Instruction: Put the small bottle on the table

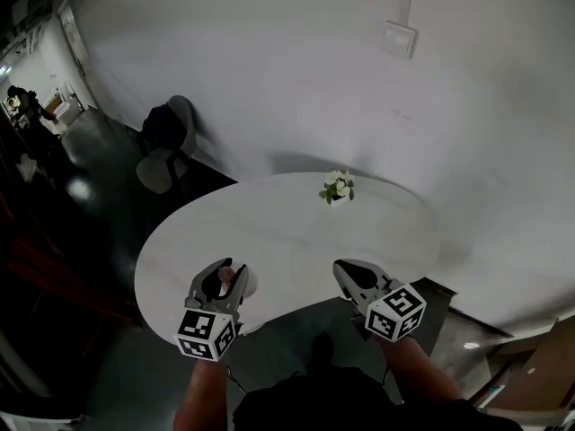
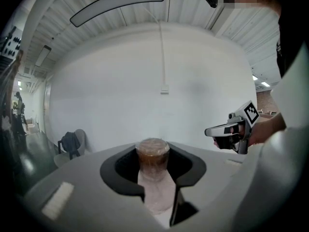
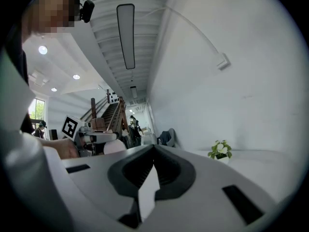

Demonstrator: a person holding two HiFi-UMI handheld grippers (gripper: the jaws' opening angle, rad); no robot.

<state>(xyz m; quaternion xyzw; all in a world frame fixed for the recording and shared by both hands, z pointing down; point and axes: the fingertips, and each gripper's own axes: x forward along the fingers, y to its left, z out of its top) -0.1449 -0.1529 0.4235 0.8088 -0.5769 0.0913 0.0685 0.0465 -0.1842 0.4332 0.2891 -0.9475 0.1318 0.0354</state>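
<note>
A small pale bottle [image 2: 153, 178] with a brownish cap stands upright between the jaws of my left gripper [image 2: 153, 154], which is shut on it. In the head view that gripper [image 1: 225, 269] and the bottle [image 1: 235, 279] hang over the near left edge of the white oval table [image 1: 269, 227]. I cannot tell whether the bottle touches the tabletop. My right gripper [image 1: 347, 271] is over the table's near edge, its jaws together and empty. The right gripper view shows those tips [image 3: 153, 147] meeting, with the left gripper and bottle [image 3: 115, 147] off to the left.
A small potted plant [image 1: 337, 188] stands at the table's far side, also visible in the right gripper view as the plant [image 3: 219, 150]. A chair with a dark bag [image 1: 167, 142] stands beyond the table on the left. A white wall [image 1: 296, 70] rises behind the table.
</note>
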